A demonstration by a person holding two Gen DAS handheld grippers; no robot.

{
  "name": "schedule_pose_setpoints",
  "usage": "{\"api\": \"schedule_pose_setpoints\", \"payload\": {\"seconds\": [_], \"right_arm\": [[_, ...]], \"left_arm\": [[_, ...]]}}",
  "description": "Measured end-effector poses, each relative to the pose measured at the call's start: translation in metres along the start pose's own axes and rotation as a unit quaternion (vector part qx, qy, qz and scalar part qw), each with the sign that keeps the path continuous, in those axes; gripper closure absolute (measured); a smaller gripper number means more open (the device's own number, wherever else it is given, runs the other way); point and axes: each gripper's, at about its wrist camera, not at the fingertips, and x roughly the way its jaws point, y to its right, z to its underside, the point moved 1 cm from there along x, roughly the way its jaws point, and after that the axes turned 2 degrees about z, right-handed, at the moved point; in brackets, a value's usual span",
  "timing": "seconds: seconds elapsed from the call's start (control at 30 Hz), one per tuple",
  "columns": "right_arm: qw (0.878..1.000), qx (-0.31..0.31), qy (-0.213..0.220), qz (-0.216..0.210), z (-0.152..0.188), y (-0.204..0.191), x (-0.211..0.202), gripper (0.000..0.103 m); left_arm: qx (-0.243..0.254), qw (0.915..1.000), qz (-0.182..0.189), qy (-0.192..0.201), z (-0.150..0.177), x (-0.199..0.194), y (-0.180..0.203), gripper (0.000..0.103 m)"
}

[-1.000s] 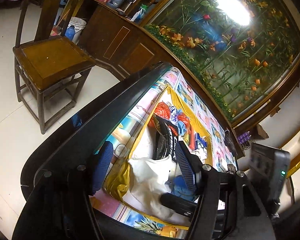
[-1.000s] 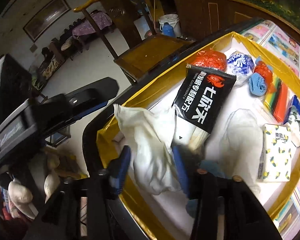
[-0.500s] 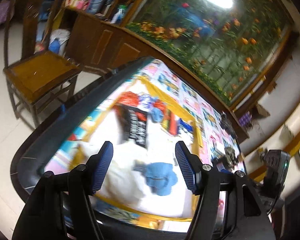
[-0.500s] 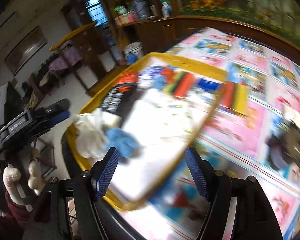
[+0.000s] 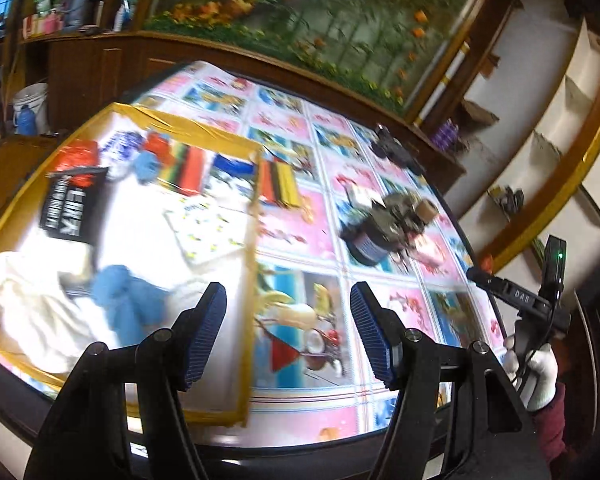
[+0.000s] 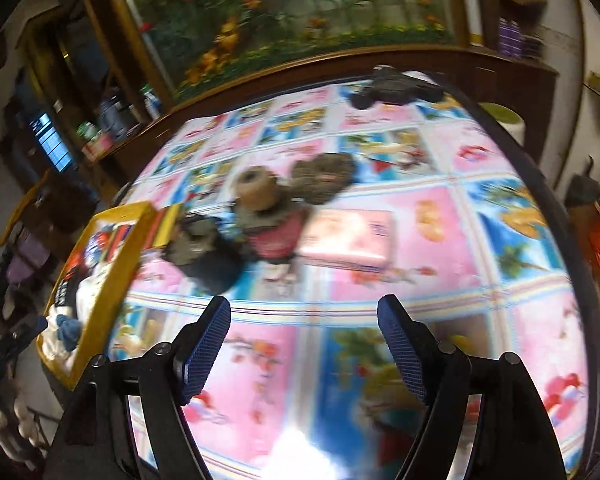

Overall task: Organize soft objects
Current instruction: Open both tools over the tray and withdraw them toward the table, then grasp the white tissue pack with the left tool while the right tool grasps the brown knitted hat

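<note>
Here, each thing is being placed against the yellow-edged tray.

Tablecloth [image 5: 380,304]: a cloth of pink and blue picture squares is covering the round table and lying under the tray.

Yellow-edged tray [image 5: 252,264]: it is sitting on the cloth toward the table's left side, white inside.

White cloth [image 5: 24,300]: it is lying crumpled in the tray's near left corner.

Black packet [image 5: 70,210]: it is lying flat inside the tray, beyond the white cloth.

Blue cloth [image 5: 124,296]: it is lying bunched inside the tray, touching the white cloth.

Pink pack [image 6: 350,238]: it is lying flat on the cloth well to the right of the tray; blur is hiding its print.

Dark plush heap [image 6: 236,236]: it is sitting just right of the tray, beside the pink pack.

Left gripper [image 5: 288,334]: its blue fingers are standing spread and holding nothing, hanging over the tray's right rim.

Right gripper [image 6: 304,348]: its fingers are standing wide apart, empty, over bare cloth right of the tray.
</note>
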Motion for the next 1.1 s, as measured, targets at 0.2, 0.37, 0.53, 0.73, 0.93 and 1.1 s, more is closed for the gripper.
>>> {"api": "schedule_pose_setpoints", "payload": {"seconds": [0.2, 0.37, 0.53, 0.73, 0.93, 1.1], "right_arm": [[0.999, 0.035, -0.008, -0.004, 0.0, 0.038, -0.009, 0.027], [0.999, 0.032, -0.016, -0.015, -0.01, 0.039, 0.009, 0.027], [0.999, 0.031, -0.021, -0.013, -0.026, 0.039, 0.043, 0.027], [0.997, 0.075, -0.003, -0.023, -0.075, 0.053, 0.069, 0.026], [0.996, 0.057, -0.051, -0.034, -0.135, 0.046, 0.122, 0.027], [0.992, 0.032, -0.111, -0.043, -0.16, 0.022, 0.176, 0.027]], "left_arm": [[0.024, 0.9986, 0.007, -0.047, 0.014, 0.029, 0.036, 0.04], [0.035, 0.997, -0.002, -0.069, 0.018, 0.042, 0.044, 0.04], [0.042, 0.996, -0.011, -0.077, 0.005, 0.056, 0.046, 0.04], [0.041, 0.9962, -0.008, -0.077, -0.032, 0.076, 0.05, 0.04], [0.039, 0.9954, -0.003, -0.088, -0.055, 0.1, 0.051, 0.04], [0.024, 0.9949, -0.002, -0.098, -0.064, 0.116, 0.042, 0.04]]}}
